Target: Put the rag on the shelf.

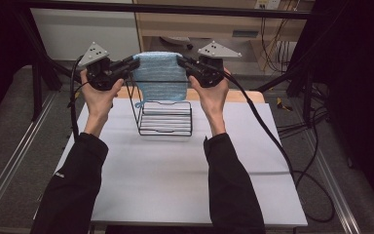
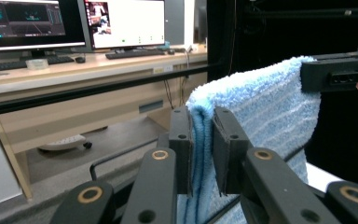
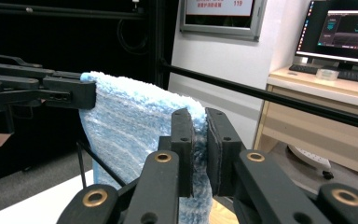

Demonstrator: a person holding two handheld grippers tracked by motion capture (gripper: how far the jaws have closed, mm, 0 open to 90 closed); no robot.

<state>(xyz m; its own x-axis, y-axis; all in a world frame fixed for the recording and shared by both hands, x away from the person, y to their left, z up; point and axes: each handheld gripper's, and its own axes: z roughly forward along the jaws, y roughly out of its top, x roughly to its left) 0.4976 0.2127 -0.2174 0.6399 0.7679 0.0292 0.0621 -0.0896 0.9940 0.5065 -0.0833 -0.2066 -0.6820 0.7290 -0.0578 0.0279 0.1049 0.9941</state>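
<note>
Black-sleeved forearms reach up the table (image 1: 185, 185), holding a blue towel (image 1: 161, 77) stretched above the wire rack (image 1: 165, 117).

Left gripper (image 1: 132, 62) is clamped on the towel's left top corner, and right gripper (image 1: 179, 60) on its right top corner, jaws pressed together on the folded edge (image 2: 200, 116) (image 3: 196, 122). The step looks like draping: the cloth hangs over the rack's upper bar, perhaps already brushing it. Next, both hands should lower evenly until the towel rests on the rack, then release it.
</note>
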